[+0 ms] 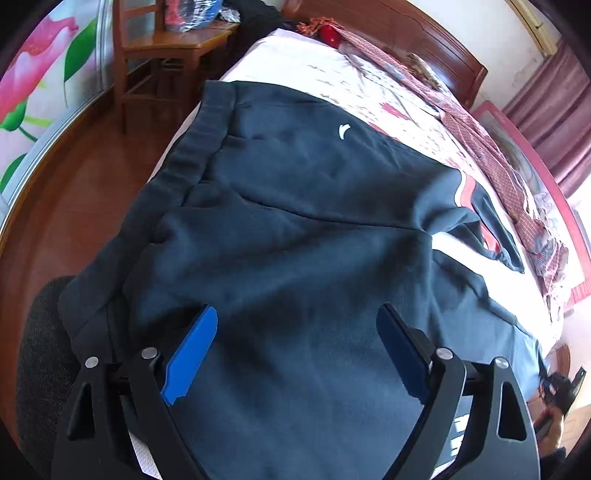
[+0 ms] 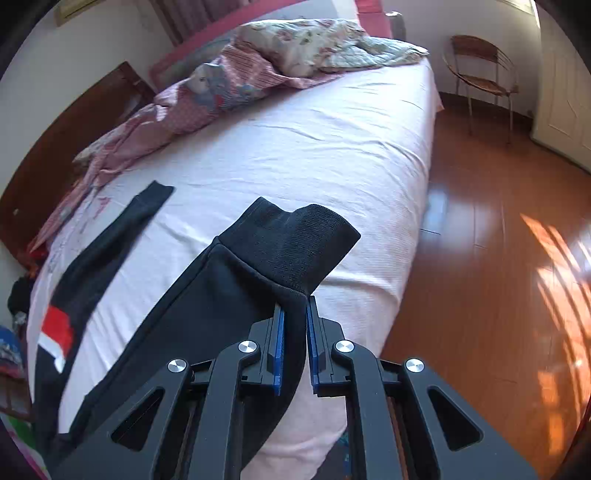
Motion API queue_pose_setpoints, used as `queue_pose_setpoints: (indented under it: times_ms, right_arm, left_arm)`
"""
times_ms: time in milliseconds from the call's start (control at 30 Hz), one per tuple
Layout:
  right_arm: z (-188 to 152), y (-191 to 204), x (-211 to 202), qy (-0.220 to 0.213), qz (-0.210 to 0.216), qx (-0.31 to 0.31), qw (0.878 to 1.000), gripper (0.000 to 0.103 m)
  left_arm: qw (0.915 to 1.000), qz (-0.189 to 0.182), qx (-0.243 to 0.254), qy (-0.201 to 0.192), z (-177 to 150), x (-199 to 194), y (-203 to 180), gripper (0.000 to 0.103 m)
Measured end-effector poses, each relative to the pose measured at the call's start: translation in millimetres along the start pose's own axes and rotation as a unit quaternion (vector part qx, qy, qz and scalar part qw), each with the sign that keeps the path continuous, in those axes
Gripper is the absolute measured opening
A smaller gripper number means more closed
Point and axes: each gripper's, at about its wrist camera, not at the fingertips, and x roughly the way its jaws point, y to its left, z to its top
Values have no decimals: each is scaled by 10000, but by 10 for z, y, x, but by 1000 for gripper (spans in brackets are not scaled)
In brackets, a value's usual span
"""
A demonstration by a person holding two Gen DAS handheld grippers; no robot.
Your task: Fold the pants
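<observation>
Dark navy pants [image 1: 295, 206] lie spread on the bed, waistband [image 1: 199, 140] toward the near-left edge and a small white logo on the hip. My left gripper [image 1: 297, 317] hovers open just above the pants' seat area, blue pads wide apart with nothing pressed between them. In the right wrist view my right gripper [image 2: 294, 306] is shut on the near leg [image 2: 229, 295] just below its ribbed cuff [image 2: 295, 240]. The far leg [image 2: 110, 243], with a red and white stripe, lies flat on the sheet to the left.
A white sheet [image 2: 314, 140] covers the bed. A crumpled pink floral quilt [image 2: 229, 81] lies along the far side. A wooden headboard [image 1: 424, 33], a wooden chair [image 1: 162, 55] and a round chair [image 2: 480, 70] stand on the wood floor [image 2: 498, 258].
</observation>
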Motion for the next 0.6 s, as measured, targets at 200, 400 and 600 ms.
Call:
queue_pose_setpoints:
  times_ms: [200,400,600]
  right_arm:
    - [-150,-49,220,14,-57,-97,9999,22]
    - [-163,147,-417,-800,-822,-510,9921,44]
    - [-1202,1771,-960,210,2293,-2531,9396,44]
  left_arm:
    - [9991,324,276,-85,-88,87,-30,93]
    - [9988,441,83,-194,-21,68,59,93]
    - [9966,662,449,-203,-51,72,2,93]
